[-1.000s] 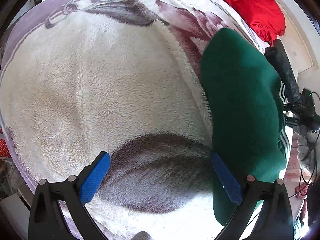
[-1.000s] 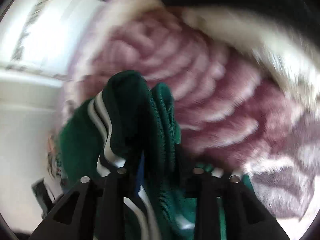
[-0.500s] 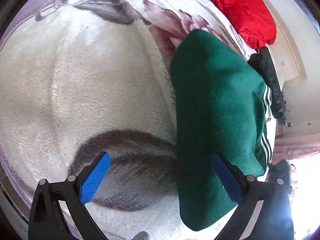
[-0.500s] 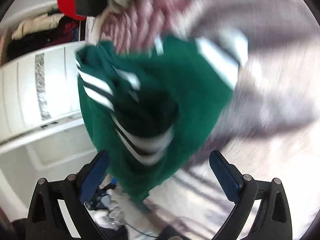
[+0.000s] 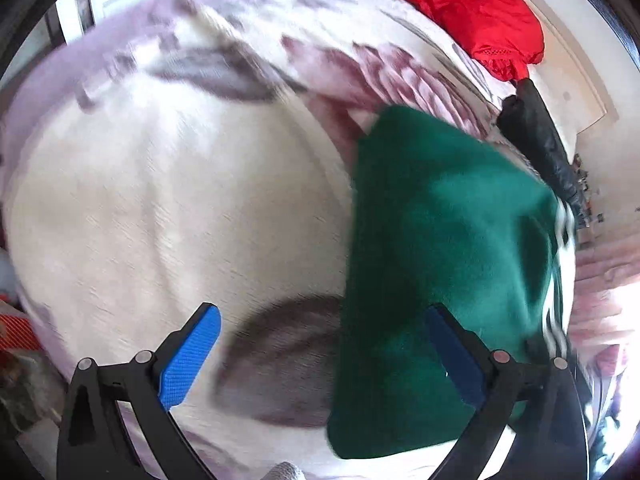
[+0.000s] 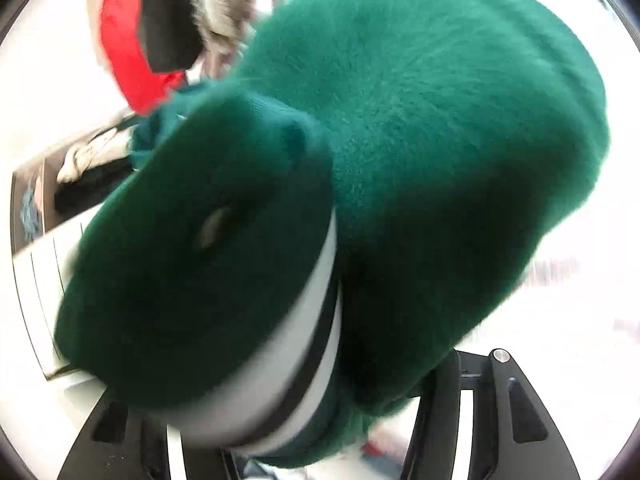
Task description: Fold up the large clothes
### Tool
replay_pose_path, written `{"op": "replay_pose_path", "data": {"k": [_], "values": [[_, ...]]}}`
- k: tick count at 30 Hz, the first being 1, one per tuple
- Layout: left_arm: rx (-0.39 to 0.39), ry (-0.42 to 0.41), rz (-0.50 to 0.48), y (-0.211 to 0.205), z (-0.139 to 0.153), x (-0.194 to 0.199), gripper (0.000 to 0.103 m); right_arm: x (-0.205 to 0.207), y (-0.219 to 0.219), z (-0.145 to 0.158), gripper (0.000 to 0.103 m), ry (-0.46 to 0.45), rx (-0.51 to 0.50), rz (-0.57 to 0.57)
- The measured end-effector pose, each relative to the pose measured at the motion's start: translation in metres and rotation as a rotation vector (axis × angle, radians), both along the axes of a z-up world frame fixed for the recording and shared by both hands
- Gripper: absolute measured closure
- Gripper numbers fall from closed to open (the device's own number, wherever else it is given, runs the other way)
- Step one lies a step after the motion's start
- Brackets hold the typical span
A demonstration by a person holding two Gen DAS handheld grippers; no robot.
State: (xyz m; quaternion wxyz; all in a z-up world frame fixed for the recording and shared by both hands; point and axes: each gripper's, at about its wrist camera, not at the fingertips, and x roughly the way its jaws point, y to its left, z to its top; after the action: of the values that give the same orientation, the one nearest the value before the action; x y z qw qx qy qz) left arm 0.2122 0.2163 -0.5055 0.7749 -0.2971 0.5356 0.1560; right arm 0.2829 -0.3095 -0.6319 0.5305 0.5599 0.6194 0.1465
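The green garment lies folded on the bed, on the right part of the fleece blanket as the left wrist camera sees it. White stripes run along its right edge. In the right wrist view the same garment fills almost the whole picture, a thick fold with a white and black band bulging over the right gripper. The jaws have just been closing, with the cloth bunched between the black arms; the pads are hidden under the fabric, so I cannot tell whether they press on it.

The left gripper hangs above the blanket with its jaws wide and nothing between them; its right blue pad shows in front of the garment's near edge, the left over a grey patch of the blanket.

At the far side of the bed lie a red cloth and a black garment.
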Motion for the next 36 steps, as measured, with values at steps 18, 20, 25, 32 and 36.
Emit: {"op": "replay_pose_path", "data": {"k": [18,20,25,32,36], "values": [[0.059,0.025,-0.043,-0.038,0.011,0.013,0.000,0.140,-0.018,0.096,0.023,-0.196,-0.485,0.426],[0.095,0.022,-0.082,-0.049,0.011,0.024,0.000,0.177,0.016,0.084,0.030,-0.193,-0.518,0.558],[0.137,0.067,-0.143,-0.060,-0.005,0.044,0.000,0.190,0.035,0.114,0.088,-0.222,-0.675,0.673],[0.085,0.094,-0.123,-0.057,-0.015,0.047,0.000,0.168,-0.001,0.110,0.073,-0.214,-0.582,0.597],[0.096,0.106,-0.153,-0.062,-0.010,0.045,0.000,0.150,-0.012,0.119,0.050,-0.255,-0.372,0.464]]}}
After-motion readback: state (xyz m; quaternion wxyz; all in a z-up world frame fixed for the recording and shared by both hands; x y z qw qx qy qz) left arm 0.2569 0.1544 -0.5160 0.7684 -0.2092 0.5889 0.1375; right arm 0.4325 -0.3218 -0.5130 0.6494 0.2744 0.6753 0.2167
